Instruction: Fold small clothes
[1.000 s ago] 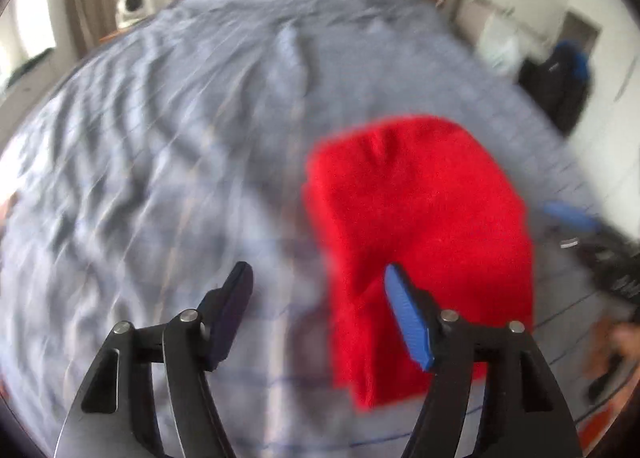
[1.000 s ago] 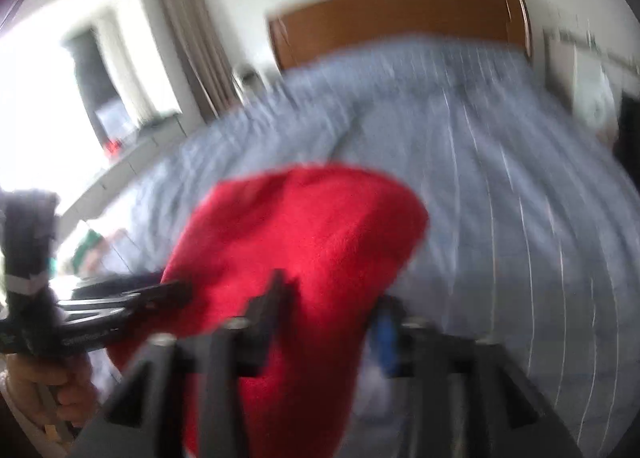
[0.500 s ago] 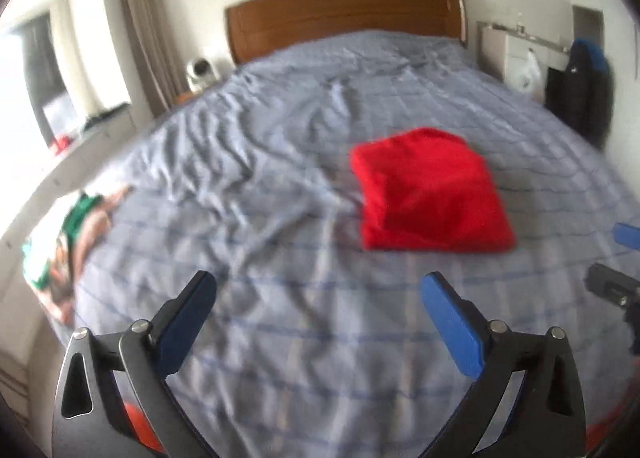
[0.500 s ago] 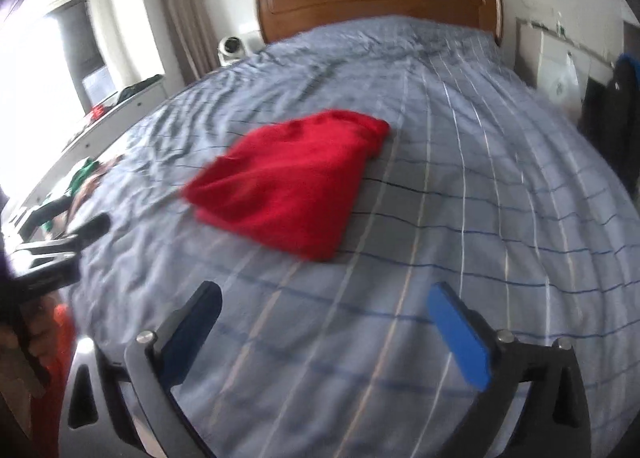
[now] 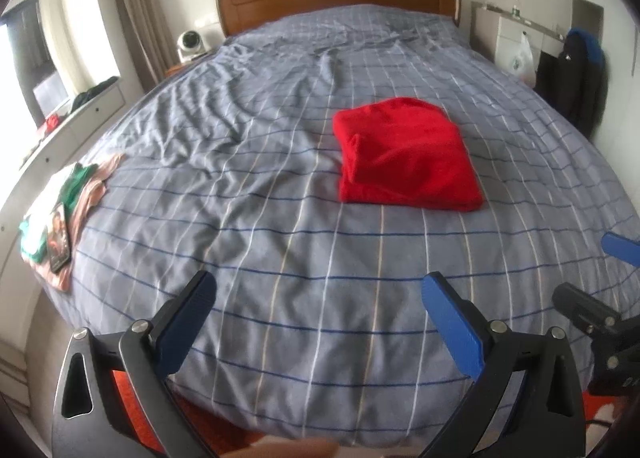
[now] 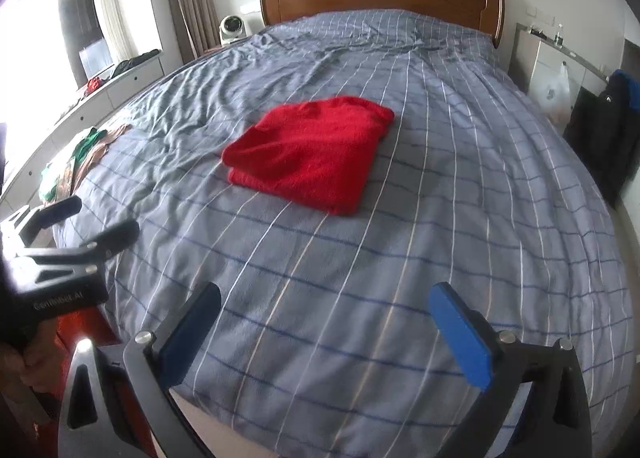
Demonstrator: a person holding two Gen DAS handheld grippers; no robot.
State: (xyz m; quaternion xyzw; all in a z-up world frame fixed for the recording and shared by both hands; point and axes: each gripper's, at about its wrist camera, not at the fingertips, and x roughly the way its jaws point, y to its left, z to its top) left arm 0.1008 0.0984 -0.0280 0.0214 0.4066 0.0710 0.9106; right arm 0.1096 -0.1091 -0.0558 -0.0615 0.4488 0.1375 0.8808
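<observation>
- One folded red garment (image 5: 404, 155) lies flat mid-bed on the blue checked bedspread (image 5: 280, 217).
- Both the left gripper (image 5: 316, 312) and the right gripper (image 6: 326, 318) hover at the near edge, jaws spread wide, holding nothing.
- Green and pink clothes (image 5: 68, 197) lie at the bed's left edge.

Item: your red garment (image 5: 406, 155) | material: fuzzy, knit-like cloth, plain red | state: folded into a compact, roughly rectangular bundle, layered edges showing at one side | pose: lying flat | location: on the blue-grey checked bedspread (image 5: 280, 217), mid-bed, well ahead of you, nothing touching it
</observation>
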